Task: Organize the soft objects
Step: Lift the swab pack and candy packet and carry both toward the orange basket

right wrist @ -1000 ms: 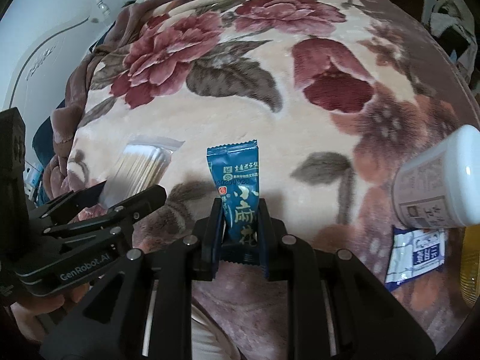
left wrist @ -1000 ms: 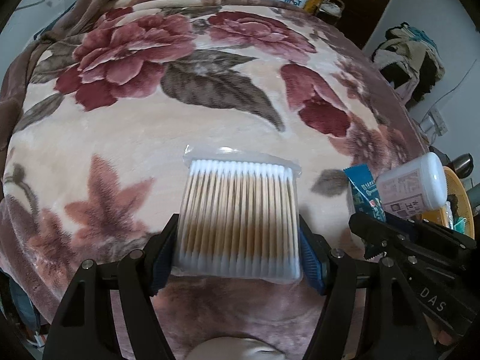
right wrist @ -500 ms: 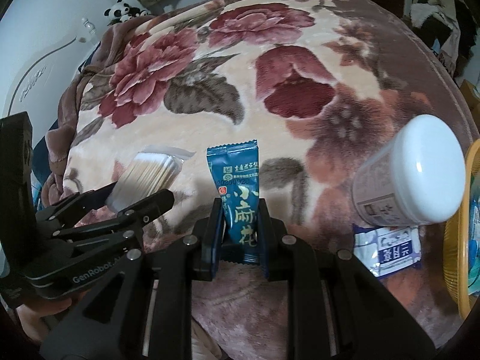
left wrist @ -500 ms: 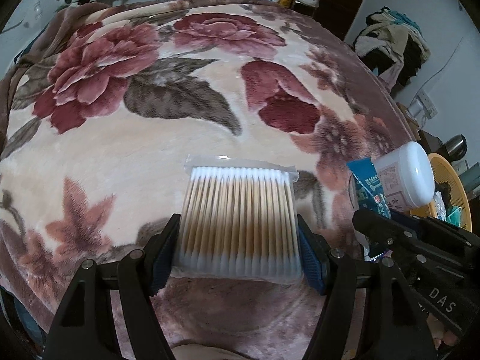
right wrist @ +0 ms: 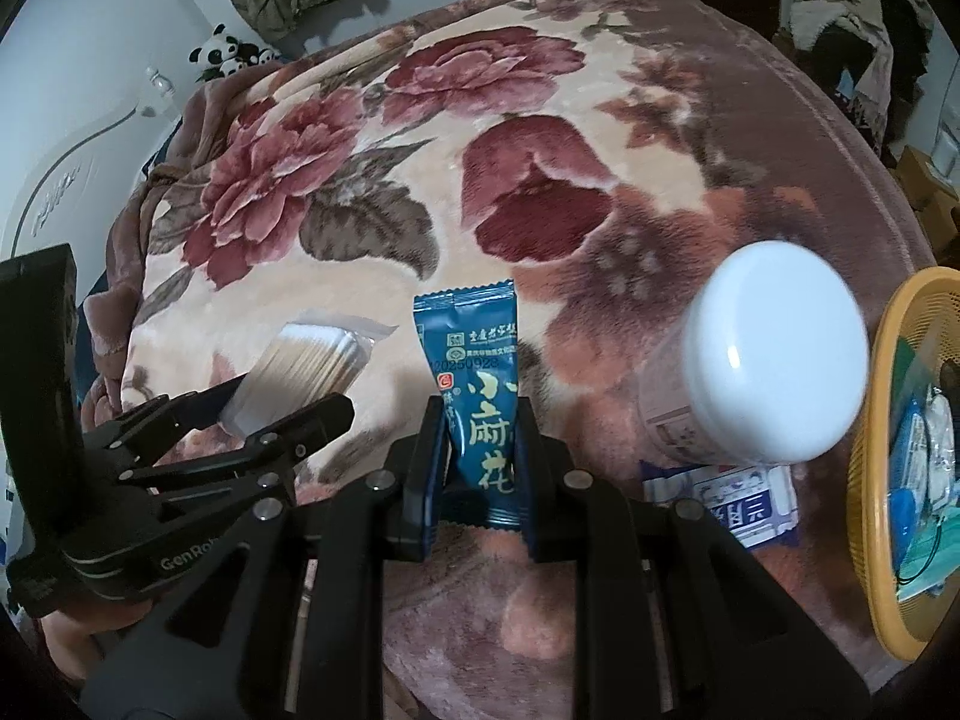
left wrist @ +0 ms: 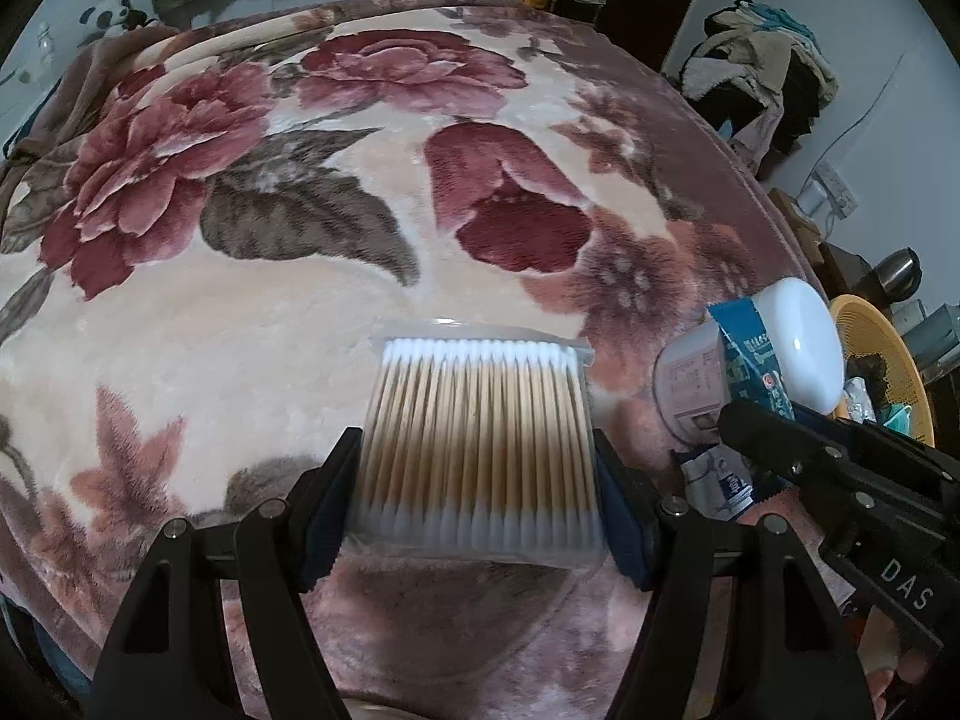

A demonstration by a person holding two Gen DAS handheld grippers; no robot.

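Here the left gripper (left wrist: 477, 498) clamps a clear plastic pack of cotton swabs (left wrist: 480, 438), the right gripper (right wrist: 480, 474) a dark blue snack sachet (right wrist: 477, 396), both left of the yellow woven basket (right wrist: 870, 480).

A bed is covered by a floral blanket (right wrist: 372, 276), on which a white-lidded jar (right wrist: 762, 372) and a flat printed packet (right wrist: 744, 510) are seen near its right edge.
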